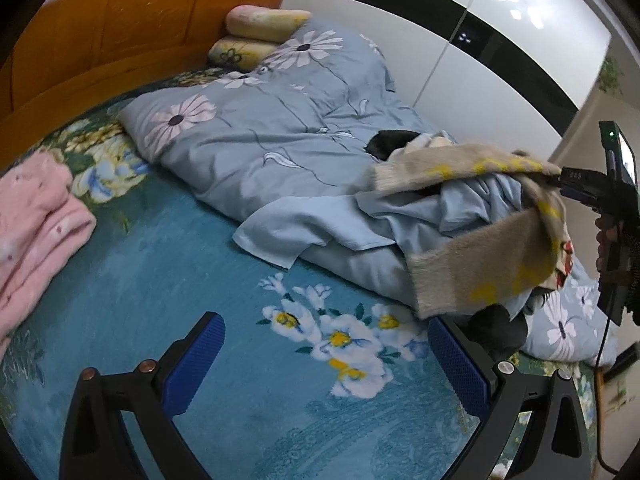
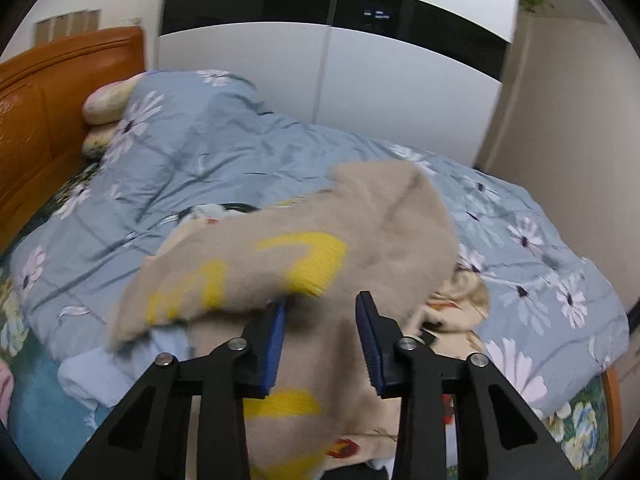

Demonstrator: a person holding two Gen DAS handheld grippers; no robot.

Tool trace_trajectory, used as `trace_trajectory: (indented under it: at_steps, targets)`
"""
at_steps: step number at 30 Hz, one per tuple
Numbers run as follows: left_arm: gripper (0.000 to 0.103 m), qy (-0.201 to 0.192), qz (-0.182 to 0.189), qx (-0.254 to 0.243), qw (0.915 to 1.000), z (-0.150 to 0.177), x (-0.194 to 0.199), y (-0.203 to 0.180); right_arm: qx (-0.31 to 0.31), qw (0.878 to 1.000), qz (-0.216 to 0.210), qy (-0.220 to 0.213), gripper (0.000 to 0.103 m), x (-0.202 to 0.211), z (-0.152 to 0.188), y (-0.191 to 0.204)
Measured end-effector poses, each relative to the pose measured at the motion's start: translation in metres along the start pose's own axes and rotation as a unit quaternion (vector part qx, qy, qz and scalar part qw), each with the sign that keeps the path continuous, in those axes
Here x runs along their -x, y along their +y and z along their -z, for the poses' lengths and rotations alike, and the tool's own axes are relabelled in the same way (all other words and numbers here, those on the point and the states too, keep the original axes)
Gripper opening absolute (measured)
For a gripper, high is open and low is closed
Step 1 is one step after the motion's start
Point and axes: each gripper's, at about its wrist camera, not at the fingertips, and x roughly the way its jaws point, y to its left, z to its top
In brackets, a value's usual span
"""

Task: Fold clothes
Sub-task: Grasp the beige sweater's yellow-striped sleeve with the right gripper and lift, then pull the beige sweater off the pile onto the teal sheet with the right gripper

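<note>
A beige fuzzy garment with yellow markings (image 2: 320, 248) hangs in the air, blurred, over a pile of clothes on the bed. My right gripper (image 2: 324, 300) has its fingers apart, and the cloth drapes over the tip of the left finger (image 2: 276, 332). In the left wrist view the same garment (image 1: 480, 264) trails down from the right gripper (image 1: 562, 179), which a hand holds. My left gripper (image 1: 320, 344) stands wide open over the blue floral sheet (image 1: 200, 272) with nothing in it. A folded pink garment (image 1: 36, 232) lies at the left.
A grey-blue flowered quilt (image 1: 260, 128) is heaped along the bed's far side. A light blue garment (image 1: 320, 224) and a black one (image 1: 390, 142) lie on it. Pillows (image 1: 260, 24) lean on the orange headboard (image 1: 120, 40). A white wardrobe (image 2: 400, 80) stands behind.
</note>
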Motion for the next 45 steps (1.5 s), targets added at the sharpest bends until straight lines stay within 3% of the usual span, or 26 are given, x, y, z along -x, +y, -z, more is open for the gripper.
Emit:
trace_trajectory:
  at_steps: [3,7,10,14,22,32,37,41,45]
  targets:
    - [0.103,0.002,0.001,0.001,1.0,0.0,0.0,0.002,0.008,1.0,0.015,-0.002,0.028,-0.006,-0.009,0.006]
    - [0.103,0.003,-0.004,-0.007,1.0,0.001,0.002,0.004,-0.022,0.999,0.034,0.015,0.011,-0.018,-0.026,-0.001]
    - [0.103,0.003,-0.002,-0.004,1.0,0.0,0.004,0.009,-0.037,0.999,0.022,0.004,0.009,-0.008,-0.034,-0.006]
    - [0.103,0.0,0.008,0.0,1.0,-0.002,0.013,0.012,-0.052,0.998,0.008,-0.034,0.008,0.024,-0.043,-0.018]
    - [0.103,-0.007,0.044,-0.013,0.9989,0.003,0.036,-0.017,-0.079,0.99,-0.021,-0.114,0.007,0.132,-0.033,-0.089]
    - [0.103,0.0,0.099,-0.061,0.9933,0.03,0.077,-0.073,-0.095,0.977,-0.055,-0.183,0.007,0.293,0.042,-0.161]
    - [0.103,0.011,0.114,-0.083,0.9899,0.048,0.089,-0.091,-0.081,0.978,-0.061,-0.185,0.007,0.355,0.094,-0.174]
    - [0.103,0.024,0.124,-0.1,0.9868,0.064,0.095,-0.103,-0.069,0.988,-0.052,-0.13,0.007,0.363,0.146,-0.172]
    - [0.103,0.037,0.135,-0.117,0.9832,0.08,0.101,-0.114,-0.103,0.994,-0.035,-0.026,0.007,0.329,0.222,-0.176]
